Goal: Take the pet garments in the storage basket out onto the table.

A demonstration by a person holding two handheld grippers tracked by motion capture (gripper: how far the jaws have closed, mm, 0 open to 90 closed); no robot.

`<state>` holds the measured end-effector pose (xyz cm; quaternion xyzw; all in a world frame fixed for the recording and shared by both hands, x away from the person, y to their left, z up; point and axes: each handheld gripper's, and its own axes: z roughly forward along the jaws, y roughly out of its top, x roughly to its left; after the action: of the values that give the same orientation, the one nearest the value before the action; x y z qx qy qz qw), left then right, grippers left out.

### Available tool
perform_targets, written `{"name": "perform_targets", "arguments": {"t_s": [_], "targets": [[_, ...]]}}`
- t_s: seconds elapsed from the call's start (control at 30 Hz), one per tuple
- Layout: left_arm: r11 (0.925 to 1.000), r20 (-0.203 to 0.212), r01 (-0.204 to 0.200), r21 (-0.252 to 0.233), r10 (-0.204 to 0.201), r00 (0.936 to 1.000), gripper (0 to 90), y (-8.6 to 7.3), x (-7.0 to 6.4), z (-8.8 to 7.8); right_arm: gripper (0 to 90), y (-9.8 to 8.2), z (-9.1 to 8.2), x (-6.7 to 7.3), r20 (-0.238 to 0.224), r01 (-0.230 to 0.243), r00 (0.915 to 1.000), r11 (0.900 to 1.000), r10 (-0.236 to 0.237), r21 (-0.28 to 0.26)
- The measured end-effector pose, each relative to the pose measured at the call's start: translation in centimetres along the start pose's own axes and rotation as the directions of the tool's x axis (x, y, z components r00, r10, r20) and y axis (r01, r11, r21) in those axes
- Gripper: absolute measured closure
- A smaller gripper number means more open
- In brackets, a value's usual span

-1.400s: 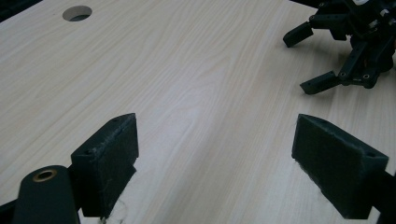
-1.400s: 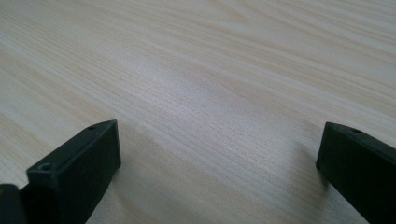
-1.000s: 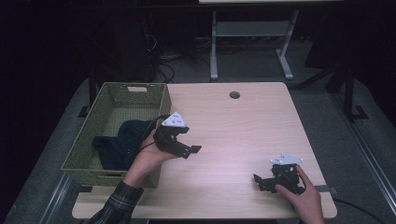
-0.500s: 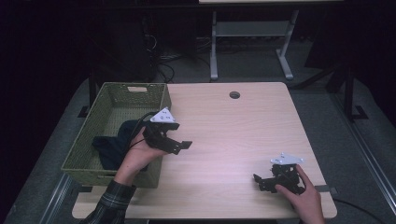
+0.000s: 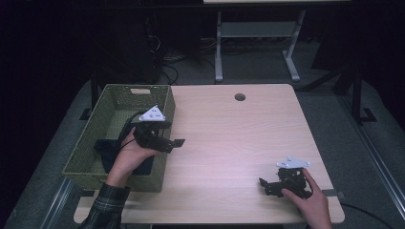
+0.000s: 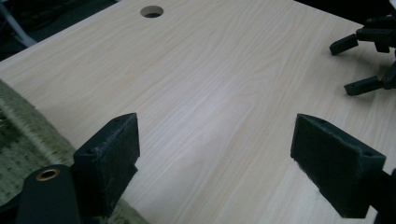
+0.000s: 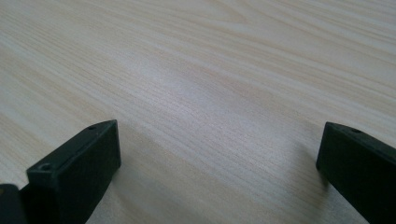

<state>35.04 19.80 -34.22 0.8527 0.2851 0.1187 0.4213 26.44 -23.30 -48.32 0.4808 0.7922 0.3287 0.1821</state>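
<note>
The left gripper [image 5: 168,138] hangs wide open and empty over the near right rim of the green woven basket [image 5: 90,157], its jaws pointing out across the wooden table [image 5: 229,138]. Over the past second it has drawn back from the open tabletop toward the basket, turning as it went; that suggests the dark cloth [image 5: 107,149] lying in the basket's near end, just under the left hand [image 5: 128,160], is the thing about to be picked up. The right gripper [image 5: 274,185] has not shifted: it rests on the table well to the right of the basket, jaws spread wide with nothing between them. Much of the cloth is hidden behind hand and gripper, and its shape is hard to read in the basket's shadow. The left gripper view catches the basket's weave [image 6: 28,140] at its edge.
</note>
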Motion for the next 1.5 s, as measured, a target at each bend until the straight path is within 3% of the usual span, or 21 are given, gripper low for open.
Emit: {"name": "perform_targets", "arguments": {"t_s": [0.53, 1.0, 1.27, 1.5], "targets": [[0.9986, -0.064, 0.051, -0.015, -0.052, 0.9966, 15.2, -1.7, 2.8, -2.8, 0.0, 0.0, 0.0, 0.0, 0.000, 0.000, 1.0000, 1.000, 0.000, -0.001], [0.9953, -0.135, 0.095, -0.020, -0.096, 0.9862, 15.3, -3.5, 5.1, -4.8, 0.0, 0.0, 0.0, 0.0, -0.001, -0.006, 1.0000, 1.000, 0.006, 0.001], [0.9935, -0.181, 0.111, 0.025, -0.105, 0.9778, 15.2, -5.0, 6.5, -5.3, 0.0, 0.0, 0.0, 0.0, 0.000, -0.003, 1.0000, 1.000, 0.003, -0.001], [0.9885, -0.195, 0.137, 0.063, -0.123, 0.9731, 15.2, -6.1, 7.5, -5.0, 0.0, 0.0, 0.0, 0.0, 0.000, -0.003, 1.0000, 1.000, 0.003, -0.001]]}}
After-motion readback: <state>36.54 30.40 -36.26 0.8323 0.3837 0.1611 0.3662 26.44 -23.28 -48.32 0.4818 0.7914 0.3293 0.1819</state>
